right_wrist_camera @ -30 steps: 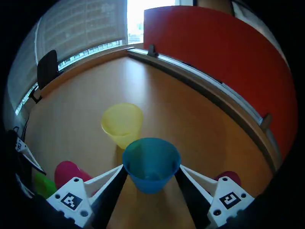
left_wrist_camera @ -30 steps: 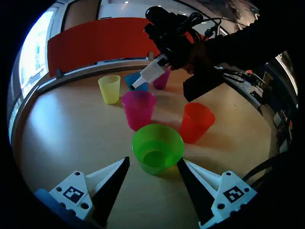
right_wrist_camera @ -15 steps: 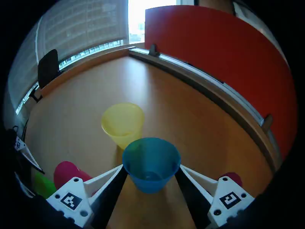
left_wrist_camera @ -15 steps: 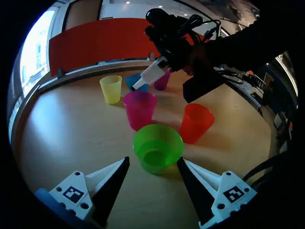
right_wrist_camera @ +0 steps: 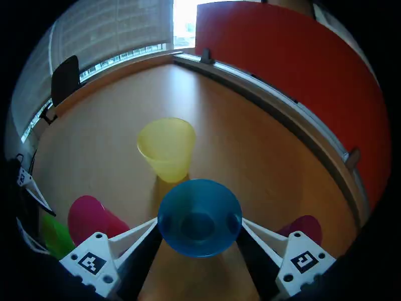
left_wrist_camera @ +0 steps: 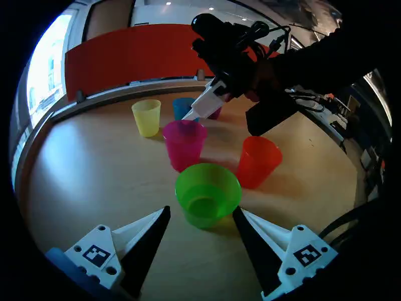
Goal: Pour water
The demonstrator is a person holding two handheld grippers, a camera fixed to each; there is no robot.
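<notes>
A green cup [left_wrist_camera: 208, 193] stands on the wooden table [left_wrist_camera: 90, 165] between the fingers of my open left gripper [left_wrist_camera: 200, 210]. Behind it stand a magenta cup [left_wrist_camera: 184, 143], an orange-red cup [left_wrist_camera: 258, 160] and a yellow cup [left_wrist_camera: 146, 116]. My right gripper [right_wrist_camera: 199, 226] is shut on a blue cup [right_wrist_camera: 199, 218], whose inside faces the camera. In the left gripper view a hand holds that right gripper [left_wrist_camera: 193, 114] just behind the magenta cup's rim, with the blue cup [left_wrist_camera: 181, 106] partly hidden by a white finger.
A red partition [left_wrist_camera: 130, 52] and a raised ledge [right_wrist_camera: 280, 110] run along the table's far edge. A purple cup [right_wrist_camera: 307, 228] sits by the right finger. The yellow cup [right_wrist_camera: 167, 145] is just ahead of the blue one; the magenta cup [right_wrist_camera: 87, 218] and green cup [right_wrist_camera: 52, 236] lie left.
The right gripper has tipped with the blue cup, so more of the cup's inside shows. In the left gripper view it has shifted right, toward the magenta cup. The left gripper has stayed put.
</notes>
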